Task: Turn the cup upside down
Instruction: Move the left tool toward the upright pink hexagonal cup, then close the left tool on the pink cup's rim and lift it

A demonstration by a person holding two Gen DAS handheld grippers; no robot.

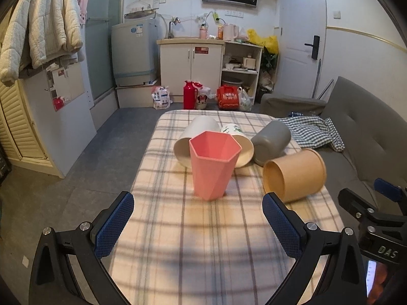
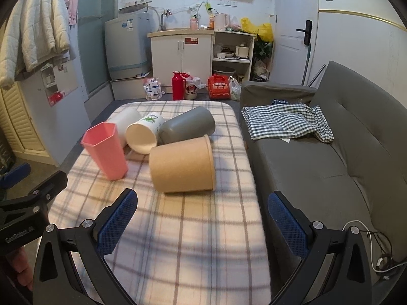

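Observation:
A pink hexagonal cup (image 1: 213, 165) stands upright, mouth up, on the plaid-covered table (image 1: 198, 241); it also shows in the right wrist view (image 2: 106, 150). My left gripper (image 1: 198, 226) is open and empty, a short way in front of the pink cup. My right gripper (image 2: 203, 225) is open and empty, in front of a tan cup (image 2: 183, 165) lying on its side. The tan cup also shows in the left wrist view (image 1: 295, 174). The right gripper shows at the right edge of the left wrist view (image 1: 374, 203).
Behind the pink cup lie a white cup (image 1: 195, 137), a printed paper cup (image 2: 145, 133) and a grey cup (image 2: 188, 124), all on their sides. A grey sofa (image 2: 330, 157) with a checked cloth (image 2: 287, 119) runs along the table's right edge. The floor lies to the left.

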